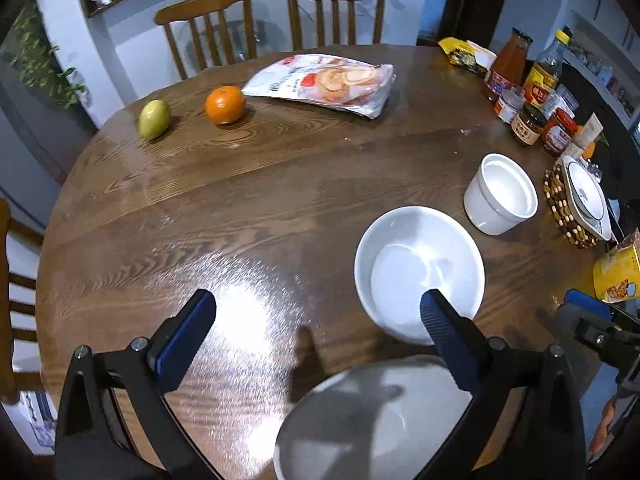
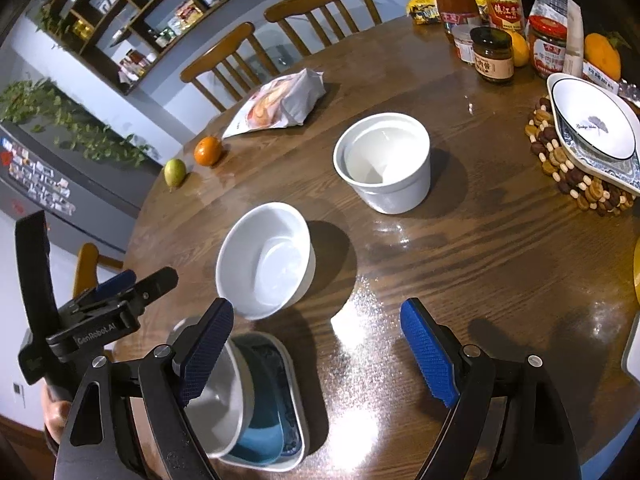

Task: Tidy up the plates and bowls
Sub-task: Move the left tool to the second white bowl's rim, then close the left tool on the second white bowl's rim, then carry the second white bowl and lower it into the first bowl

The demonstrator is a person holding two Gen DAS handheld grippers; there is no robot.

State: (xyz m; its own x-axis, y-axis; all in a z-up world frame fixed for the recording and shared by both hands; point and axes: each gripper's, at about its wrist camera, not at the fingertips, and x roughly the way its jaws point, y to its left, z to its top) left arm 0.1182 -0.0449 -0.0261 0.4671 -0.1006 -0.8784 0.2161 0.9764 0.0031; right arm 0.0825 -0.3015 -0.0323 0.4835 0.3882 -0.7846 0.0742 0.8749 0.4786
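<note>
A low white bowl sits in the middle of the round wooden table. Behind it stand taller white bowls, nested. At the near edge another white bowl rests inside a blue-patterned square dish. My left gripper is open over bare wood, its right finger in front of the low bowl's near rim. My right gripper is open too. Its left finger hangs over the stacked bowl's rim and its pads press on nothing.
A blue-rimmed dish lies on a bead trivet at the right. Jars and bottles crowd the far right edge. An orange, a green fruit and a snack bag lie at the back, before two chairs.
</note>
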